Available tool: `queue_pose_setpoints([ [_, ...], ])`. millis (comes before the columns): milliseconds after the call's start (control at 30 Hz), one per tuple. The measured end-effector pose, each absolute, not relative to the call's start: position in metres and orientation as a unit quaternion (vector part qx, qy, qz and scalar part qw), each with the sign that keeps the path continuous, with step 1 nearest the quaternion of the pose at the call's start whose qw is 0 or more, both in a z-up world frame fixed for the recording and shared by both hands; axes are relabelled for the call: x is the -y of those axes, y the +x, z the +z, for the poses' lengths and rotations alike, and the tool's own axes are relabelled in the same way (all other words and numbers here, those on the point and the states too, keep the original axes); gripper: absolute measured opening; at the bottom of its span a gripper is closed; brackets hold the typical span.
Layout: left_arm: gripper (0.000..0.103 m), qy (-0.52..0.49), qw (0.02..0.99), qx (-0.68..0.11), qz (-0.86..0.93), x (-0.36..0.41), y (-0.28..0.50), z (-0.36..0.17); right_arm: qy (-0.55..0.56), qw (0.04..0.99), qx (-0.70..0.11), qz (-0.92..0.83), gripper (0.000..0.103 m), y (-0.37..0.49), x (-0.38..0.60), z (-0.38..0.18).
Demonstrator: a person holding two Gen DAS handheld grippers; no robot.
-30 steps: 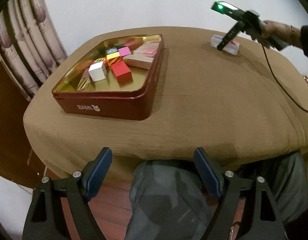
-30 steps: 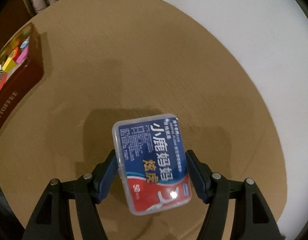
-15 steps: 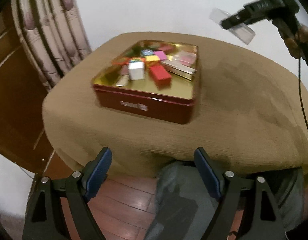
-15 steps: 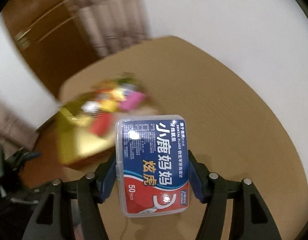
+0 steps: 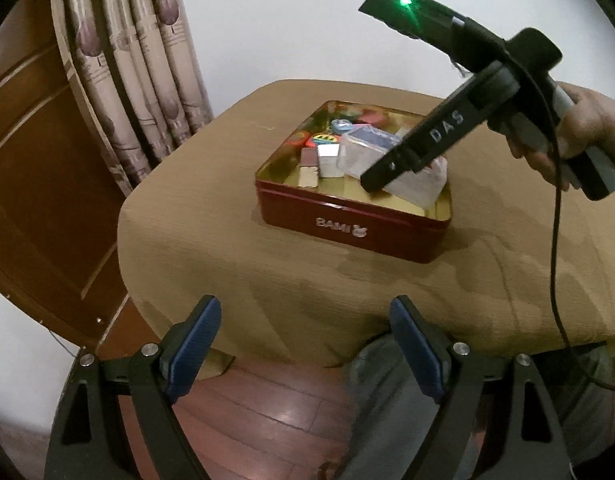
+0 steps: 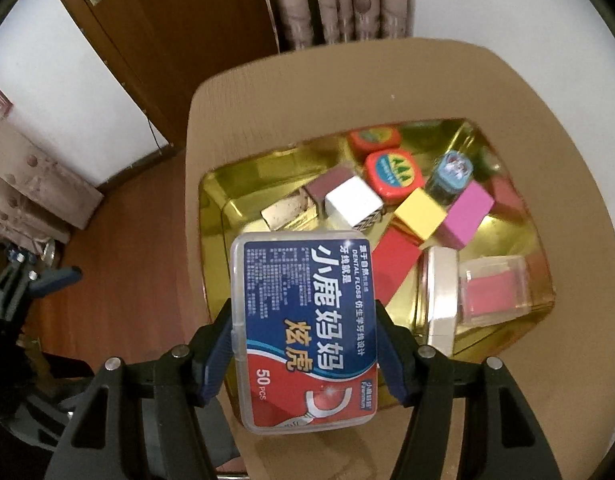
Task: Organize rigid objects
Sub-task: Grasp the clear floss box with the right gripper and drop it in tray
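The table (image 5: 291,280), draped in a tan cloth, stood by a brown wooden door (image 6: 179,40) and patterned curtains (image 5: 135,80), over a reddish wood floor (image 5: 267,400). A second earlier the dental floss box (image 6: 307,328) had sat on the cloth far from the red tin (image 5: 347,224); now it hung just above the tin's near gold corner, clamped between the jaws of the right hand-held gripper (image 6: 305,350). That likely left only lowering and letting go. Inside the tin lay a clear plastic case (image 6: 491,292), a red block (image 6: 395,268), pink (image 6: 467,216), yellow (image 6: 419,216) and white (image 6: 353,200) cubes, and two red round-cornered pieces (image 6: 393,176). The left hand-held gripper (image 5: 303,356) hung empty off the table's near edge, jaws wide apart.
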State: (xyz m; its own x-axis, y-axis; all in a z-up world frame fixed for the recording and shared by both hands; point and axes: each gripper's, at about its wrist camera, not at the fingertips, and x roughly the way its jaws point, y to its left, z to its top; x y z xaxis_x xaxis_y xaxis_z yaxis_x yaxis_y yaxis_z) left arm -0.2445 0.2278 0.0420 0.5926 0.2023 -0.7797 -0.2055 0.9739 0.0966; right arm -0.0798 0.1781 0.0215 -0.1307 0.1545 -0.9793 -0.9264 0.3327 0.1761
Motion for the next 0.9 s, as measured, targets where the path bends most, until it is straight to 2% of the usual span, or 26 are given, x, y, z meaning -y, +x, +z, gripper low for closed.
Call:
queue_pose_setpoints([
  [467,0.083,-0.021,0.886,-0.451,0.106,-0.235,-0.243,0.038,-0.373,0.568,-0.584,0.444,0.065,-0.088,-0.203,-0.013],
  [900,0.083,-0.022,0.891,-0.439,0.117,-0.251,-0.242,0.041,-0.287,0.640,-0.591,0.399,0.065,-0.084,-0.171,0.007],
])
